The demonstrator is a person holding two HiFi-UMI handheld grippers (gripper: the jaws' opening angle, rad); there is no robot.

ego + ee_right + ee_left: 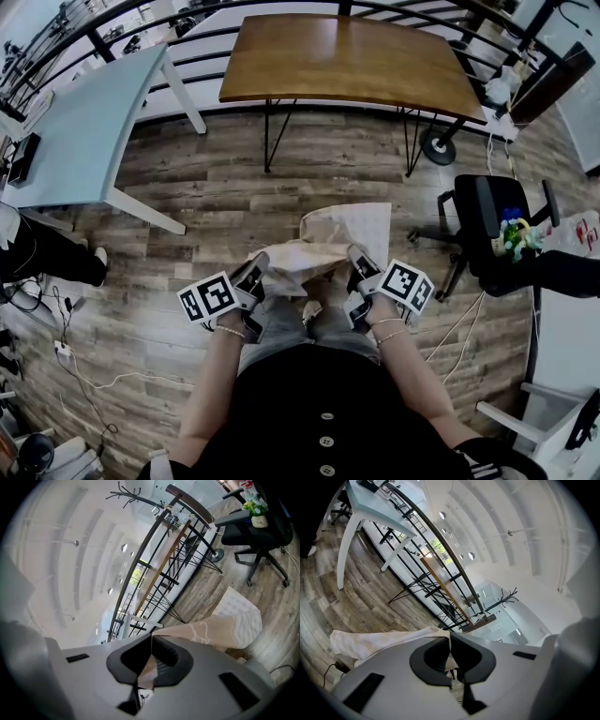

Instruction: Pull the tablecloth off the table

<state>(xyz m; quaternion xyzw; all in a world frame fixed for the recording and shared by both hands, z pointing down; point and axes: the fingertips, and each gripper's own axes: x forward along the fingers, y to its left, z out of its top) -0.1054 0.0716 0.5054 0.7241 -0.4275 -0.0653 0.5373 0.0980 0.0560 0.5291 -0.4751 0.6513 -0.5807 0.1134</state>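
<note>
A beige tablecloth [323, 246] hangs bunched between my two grippers, its far end trailing on the wooden floor. The left gripper [257, 269] is shut on the cloth's left edge; its own view shows the tablecloth [384, 638] pinched between dark pads. On the other side the right gripper [357, 265] is shut on the right edge, and its own view shows the tablecloth [220, 627] running away from the jaws. The brown wooden table [352, 56] stands bare farther ahead.
A pale blue table [89, 122] stands at the left, and a black office chair [492, 220] with a small potted plant [516, 234] at the right. A black railing [187, 42] runs behind the tables. Cables [80, 370] lie on the floor at lower left.
</note>
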